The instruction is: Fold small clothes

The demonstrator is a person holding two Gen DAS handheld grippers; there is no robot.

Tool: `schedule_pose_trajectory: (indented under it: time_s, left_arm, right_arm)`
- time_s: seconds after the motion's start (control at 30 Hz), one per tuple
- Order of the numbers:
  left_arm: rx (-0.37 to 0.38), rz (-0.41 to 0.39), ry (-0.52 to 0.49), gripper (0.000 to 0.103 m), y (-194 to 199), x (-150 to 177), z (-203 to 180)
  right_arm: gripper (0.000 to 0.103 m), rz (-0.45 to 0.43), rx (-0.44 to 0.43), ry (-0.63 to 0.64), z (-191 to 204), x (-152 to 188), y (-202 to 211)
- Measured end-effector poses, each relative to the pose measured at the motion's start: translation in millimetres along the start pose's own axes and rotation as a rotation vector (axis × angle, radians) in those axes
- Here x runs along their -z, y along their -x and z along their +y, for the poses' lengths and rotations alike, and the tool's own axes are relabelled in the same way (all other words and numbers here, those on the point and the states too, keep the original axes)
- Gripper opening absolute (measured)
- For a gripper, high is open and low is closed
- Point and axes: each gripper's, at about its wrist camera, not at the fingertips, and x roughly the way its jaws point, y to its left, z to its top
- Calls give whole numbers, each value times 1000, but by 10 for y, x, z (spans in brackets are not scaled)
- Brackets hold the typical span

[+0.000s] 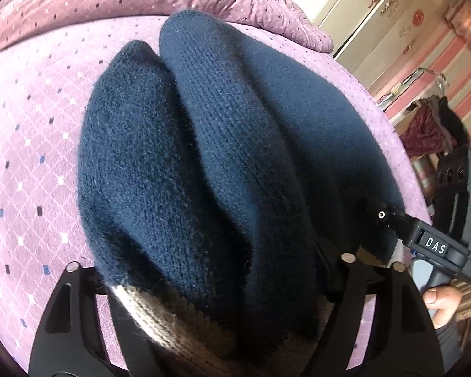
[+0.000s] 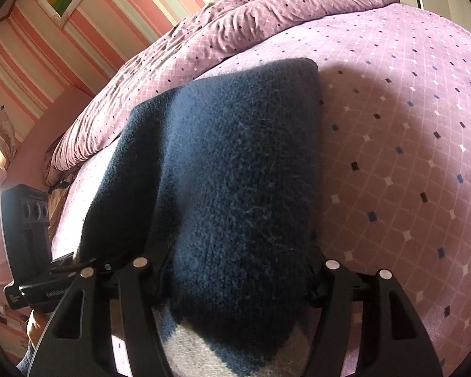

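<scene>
1. A dark navy knit garment [image 1: 210,144] is lying folded on a purple bedspread [image 1: 31,144] patterned with small diamonds; no container is showing in either view.
2. The garment is bunching into thick lengthwise folds, and a beige knit band [image 1: 160,323] is showing at its near edge, just between the gripper fingers.
3. In the right wrist view the same garment [image 2: 235,172] is lying as a squared, fuzzy slab, with pale grey-beige patches at the near end.
4. The left gripper [image 1: 210,282] is standing with its jaws spread wide, the cloth lying between them; whether the pads are pressing on it is not clear.
5. The right gripper [image 2: 235,282] is likewise standing spread, the knit filling the gap between its fingers, contact uncertain.
6. A crumpled purple quilt [image 2: 267,22] is lying heaped at the far side of the bed.
</scene>
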Motion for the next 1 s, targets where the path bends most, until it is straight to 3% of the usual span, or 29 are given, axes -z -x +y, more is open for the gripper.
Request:
schedule_pose_trajectory:
  time_s: [0.1,0.17,0.33,0.43,0.47,0.57,0.67,0.77,0.83,1.0]
  left_arm:
    - [68,0,36,95,36,-19,144]
    - [90,3,35,95,57,-35,203]
    - [228,-15,91,98,225,-22,450]
    - [246,14,121,100,381,-54,562]
    - [228,21,116,100,448,-71,572]
    - [98,-9,45,100,734,-146,459]
    - [-20,-87,-30,100,997,-211,173]
    - [-53,-160,-76,100,1110,-160,-121]
    - [-107,-166,-108,100,1094,-124,-277]
    - [-268,-149,-117,100,848,107,-437]
  right_arm:
    - [68,18,-25,-20,-42,-25,-3]
    - [72,25,-50,-37,-78,-41,6]
    - [82,15,-75,-28,-86,-46,124]
    - [86,-8,-69,-25,-64,-62,288]
    - [93,-32,-63,-13,-38,-75,370]
    - [101,-148,-17,59,142,-123,723]
    - [101,-237,99,172,442,-151,963]
    - [101,-266,175,292,676,-89,1017]
    - [101,-269,216,356,789,-18,1002]
    - [101,-268,247,340,780,168,880]
